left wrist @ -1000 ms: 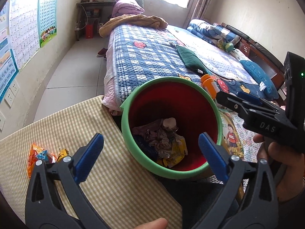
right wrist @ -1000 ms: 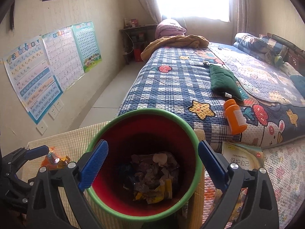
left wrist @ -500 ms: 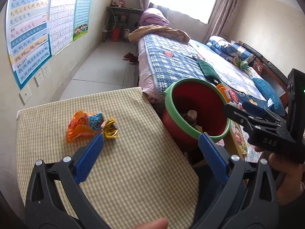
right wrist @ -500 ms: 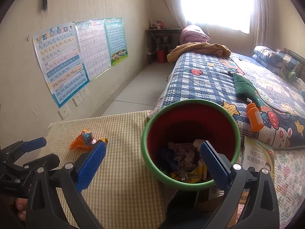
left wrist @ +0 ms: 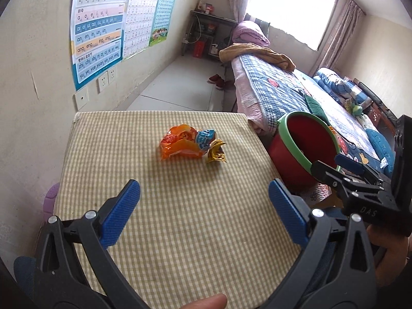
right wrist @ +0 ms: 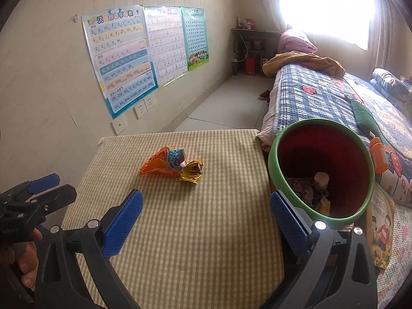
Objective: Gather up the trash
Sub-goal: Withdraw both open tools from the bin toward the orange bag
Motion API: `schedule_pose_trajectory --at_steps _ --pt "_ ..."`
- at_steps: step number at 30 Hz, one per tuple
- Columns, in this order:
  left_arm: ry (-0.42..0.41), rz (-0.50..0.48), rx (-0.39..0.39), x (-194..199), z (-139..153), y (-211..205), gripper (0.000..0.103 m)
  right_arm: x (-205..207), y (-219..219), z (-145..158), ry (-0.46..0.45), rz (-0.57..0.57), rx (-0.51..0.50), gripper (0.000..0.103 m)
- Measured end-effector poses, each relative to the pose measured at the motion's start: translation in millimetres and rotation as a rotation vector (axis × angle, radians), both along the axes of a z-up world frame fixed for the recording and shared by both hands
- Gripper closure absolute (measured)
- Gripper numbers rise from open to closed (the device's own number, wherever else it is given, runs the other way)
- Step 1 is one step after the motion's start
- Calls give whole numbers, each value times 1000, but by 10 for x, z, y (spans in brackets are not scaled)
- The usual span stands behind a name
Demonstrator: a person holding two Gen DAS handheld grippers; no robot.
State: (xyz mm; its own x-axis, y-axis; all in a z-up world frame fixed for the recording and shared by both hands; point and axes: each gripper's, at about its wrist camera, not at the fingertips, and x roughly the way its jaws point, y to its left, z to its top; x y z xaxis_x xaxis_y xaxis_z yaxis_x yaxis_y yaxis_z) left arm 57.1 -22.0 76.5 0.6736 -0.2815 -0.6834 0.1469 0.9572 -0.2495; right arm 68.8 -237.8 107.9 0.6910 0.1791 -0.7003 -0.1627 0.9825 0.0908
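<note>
An orange and blue snack wrapper and a small gold wrapper lie together on the checked table; they also show in the right wrist view as the orange wrapper and the gold wrapper. A red bin with a green rim holds several crumpled wrappers, standing right of the table; it shows in the left wrist view. My left gripper is open and empty, above the table, short of the wrappers. My right gripper is open and empty at the table's right edge, beside the bin.
A bed with a blue checked quilt runs behind the bin, with an orange bottle on it. A picture book lies beside the bin. Wall posters and sockets line the wall left of the table.
Both grippers have swung left from over the bin toward the table. The wrappers have come toward the middle of both views. Both stay open and empty.
</note>
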Motion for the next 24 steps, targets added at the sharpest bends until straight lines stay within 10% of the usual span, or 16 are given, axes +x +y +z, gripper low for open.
schedule_pose_trajectory --at_steps 24 --pt "8 97 3 -79 -117 319 6 43 400 -294 38 39 -21 7"
